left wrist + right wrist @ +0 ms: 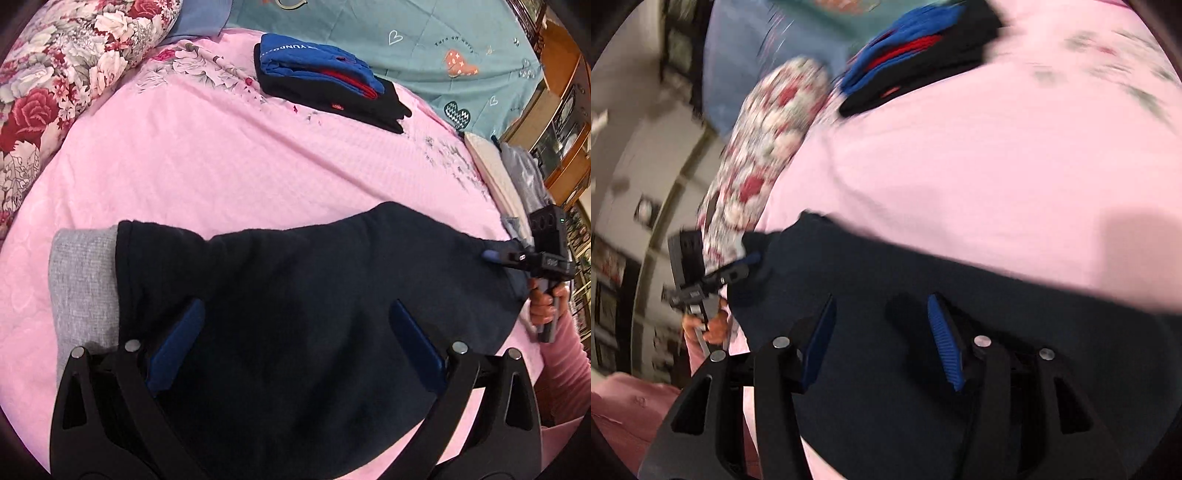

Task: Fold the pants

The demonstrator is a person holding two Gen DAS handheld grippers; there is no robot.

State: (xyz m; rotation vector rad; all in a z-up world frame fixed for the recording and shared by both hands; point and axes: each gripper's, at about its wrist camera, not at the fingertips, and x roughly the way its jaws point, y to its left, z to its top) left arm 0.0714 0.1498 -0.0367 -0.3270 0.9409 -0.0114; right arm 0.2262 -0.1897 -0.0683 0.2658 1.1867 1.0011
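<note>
Pants, dark navy, lie folded across the near part of the pink bed, grey lining showing at their left end. Left claw spread wide over the fabric, gripping nothing. Farther back, a folded stack of blue, red and black clothes. Right claw also parted over the pants (blurry view); seen from the left wrist its tip touches their right edge. Floral pillow at far left.
</note>
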